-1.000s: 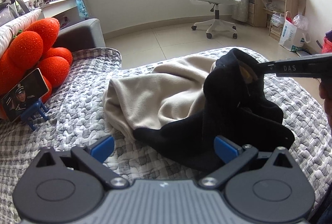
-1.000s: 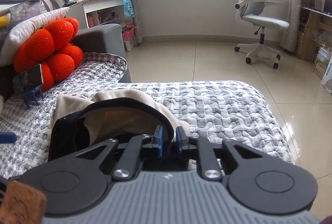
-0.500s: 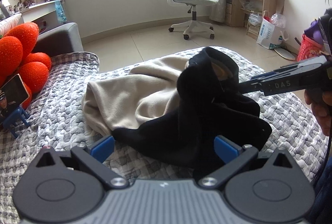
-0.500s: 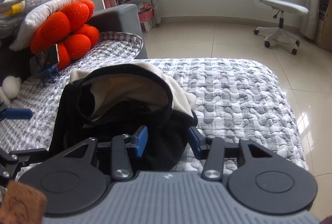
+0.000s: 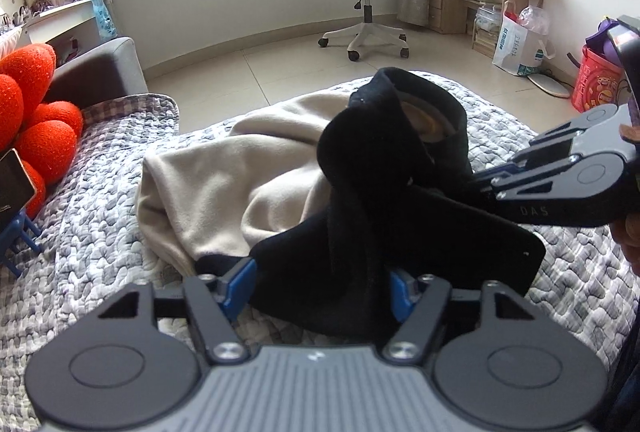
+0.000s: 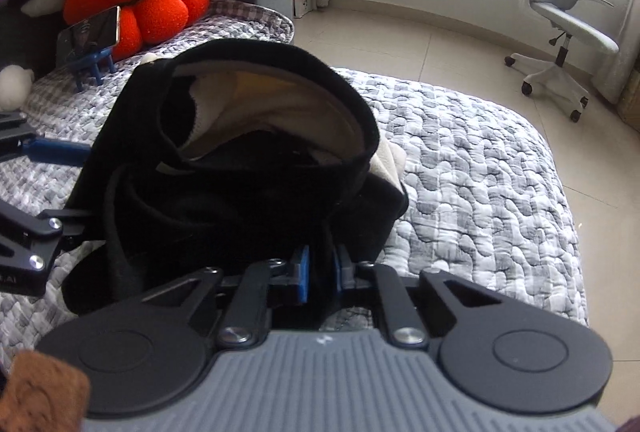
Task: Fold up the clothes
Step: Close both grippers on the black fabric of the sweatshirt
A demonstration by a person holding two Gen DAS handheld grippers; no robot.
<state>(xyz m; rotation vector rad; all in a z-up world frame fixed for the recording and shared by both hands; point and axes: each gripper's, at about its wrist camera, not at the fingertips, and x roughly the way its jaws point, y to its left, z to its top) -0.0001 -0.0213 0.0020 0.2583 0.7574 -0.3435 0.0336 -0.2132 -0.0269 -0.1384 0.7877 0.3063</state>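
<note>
Left claw (image 5: 320, 282) stands apart, its blue pads on either side of a black fold of the garment (image 5: 384, 191), which lies heaped on the quilted bed (image 5: 92, 199); beige cloth spreads behind the fold. Right claw (image 6: 320, 272) is clamped on the garment (image 6: 248, 159) at its near black edge.

left gripper (image 5: 320, 286) spread wide; right gripper (image 6: 320, 274) pinched nearly closed
</note>
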